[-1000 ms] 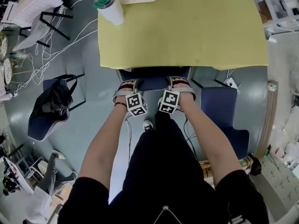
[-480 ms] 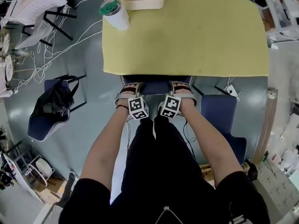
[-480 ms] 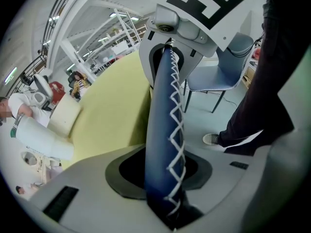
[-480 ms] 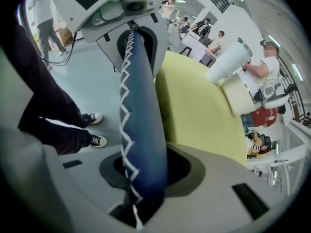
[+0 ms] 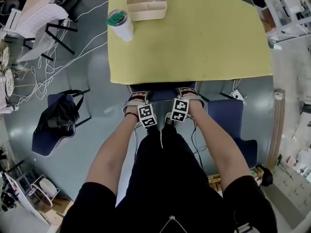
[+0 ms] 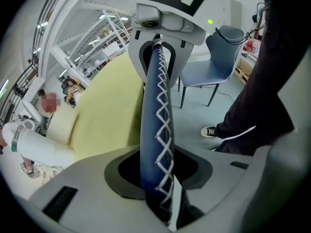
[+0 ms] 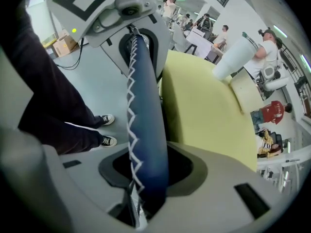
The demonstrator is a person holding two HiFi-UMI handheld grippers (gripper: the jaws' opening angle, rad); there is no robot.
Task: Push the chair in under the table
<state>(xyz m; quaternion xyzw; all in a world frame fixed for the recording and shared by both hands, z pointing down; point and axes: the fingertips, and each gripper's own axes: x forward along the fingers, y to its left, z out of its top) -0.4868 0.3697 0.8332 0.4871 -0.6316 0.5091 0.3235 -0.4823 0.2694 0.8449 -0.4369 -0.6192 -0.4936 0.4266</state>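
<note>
My left claw (image 5: pixel 138 99) and right claw (image 5: pixel 188 96) clamp the chair back (image 5: pixel 163 93); my right jaws have just been opening.

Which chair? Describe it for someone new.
Find the yellow-green table. At the middle of its near edge stands a dark blue chair with white zigzag stitching. Unlike the bare blue chair right and the bag-laden blue chair left, it is tucked under the tabletop.
</note>
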